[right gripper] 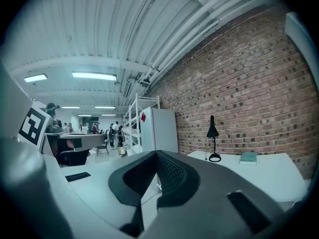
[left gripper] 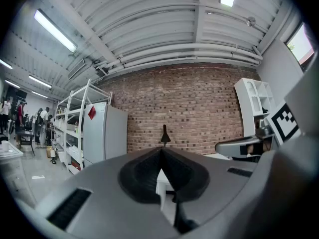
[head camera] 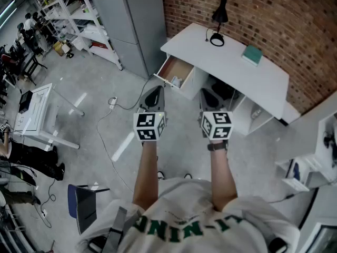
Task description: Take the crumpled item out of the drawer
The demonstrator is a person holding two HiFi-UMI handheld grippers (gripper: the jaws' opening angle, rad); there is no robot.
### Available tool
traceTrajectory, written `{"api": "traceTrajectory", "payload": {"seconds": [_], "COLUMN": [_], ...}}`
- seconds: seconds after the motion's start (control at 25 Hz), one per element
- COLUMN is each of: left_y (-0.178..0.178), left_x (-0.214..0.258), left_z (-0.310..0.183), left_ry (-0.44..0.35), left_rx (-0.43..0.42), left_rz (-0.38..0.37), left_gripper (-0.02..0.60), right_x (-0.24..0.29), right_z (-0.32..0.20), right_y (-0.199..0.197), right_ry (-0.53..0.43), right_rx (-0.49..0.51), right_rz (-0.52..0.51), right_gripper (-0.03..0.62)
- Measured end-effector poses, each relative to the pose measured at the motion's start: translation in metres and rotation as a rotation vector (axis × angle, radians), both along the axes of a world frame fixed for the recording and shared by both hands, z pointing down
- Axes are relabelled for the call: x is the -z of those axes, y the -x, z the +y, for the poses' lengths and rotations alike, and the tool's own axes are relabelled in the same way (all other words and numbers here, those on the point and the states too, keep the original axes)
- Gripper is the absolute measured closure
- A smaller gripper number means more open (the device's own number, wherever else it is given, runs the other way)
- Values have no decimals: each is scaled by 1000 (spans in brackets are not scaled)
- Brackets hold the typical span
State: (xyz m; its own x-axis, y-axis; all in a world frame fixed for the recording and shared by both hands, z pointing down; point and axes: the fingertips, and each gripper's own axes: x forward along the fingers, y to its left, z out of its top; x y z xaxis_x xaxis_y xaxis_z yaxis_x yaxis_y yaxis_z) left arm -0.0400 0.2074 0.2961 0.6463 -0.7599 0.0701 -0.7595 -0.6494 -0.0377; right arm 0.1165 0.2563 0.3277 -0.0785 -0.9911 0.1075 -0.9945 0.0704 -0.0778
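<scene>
The white desk (head camera: 231, 62) stands against the brick wall, its left drawer (head camera: 169, 67) pulled open. Inside the drawer lies a pale crumpled item (head camera: 176, 81). Both grippers are held side by side in the air, well short of the desk. My left gripper (head camera: 154, 90) points toward the drawer, its jaws meeting at the tips with nothing between them (left gripper: 162, 152). My right gripper (head camera: 207, 93) is shut and empty too (right gripper: 157, 156), aimed at the desk's middle. The drawer does not show in either gripper view.
A black desk lamp (head camera: 218, 22) and a teal book (head camera: 252, 54) sit on the desktop. A grey cabinet (head camera: 134, 20) and white shelving (head camera: 73, 15) stand left of the desk. A cable (head camera: 108, 120) runs over the floor; a chair (head camera: 81, 204) is behind at the left.
</scene>
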Motion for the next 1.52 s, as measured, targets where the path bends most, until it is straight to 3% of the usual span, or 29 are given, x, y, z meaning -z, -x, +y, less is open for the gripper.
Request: {"api": "traceTrajectory", "payload": {"seconds": [0.16,0.32,0.48,0.76,1.16,1.52], "left_y": [-14,-26,-24,-27,-48,-38], "left_x": [-1,-10,-14,-32,-46,-40], "left_z": [9,17,13,-19,-138,-288], "left_ry": [-1,3,11,37,47,34], "left_rx": [15,25,49,60,21,12], "left_rz": [3,-28,-40,-35,4,32], "left_gripper": [581,581,581,581,581,581], "right_x": [-3,-14,-23,-35,-34,-32], "right_z": [6,12,6,-21,-137,-281], "right_y": [-14,-31,-30,-32,-46,-8], "right_ry": [-1,-5,11,32,35,88], "right_rx": [20,-1,18,45,48,171], "right_rz": [-23,-128,-169,-79,-1,37], "right_gripper": [591,591,591,591,589,589]}}
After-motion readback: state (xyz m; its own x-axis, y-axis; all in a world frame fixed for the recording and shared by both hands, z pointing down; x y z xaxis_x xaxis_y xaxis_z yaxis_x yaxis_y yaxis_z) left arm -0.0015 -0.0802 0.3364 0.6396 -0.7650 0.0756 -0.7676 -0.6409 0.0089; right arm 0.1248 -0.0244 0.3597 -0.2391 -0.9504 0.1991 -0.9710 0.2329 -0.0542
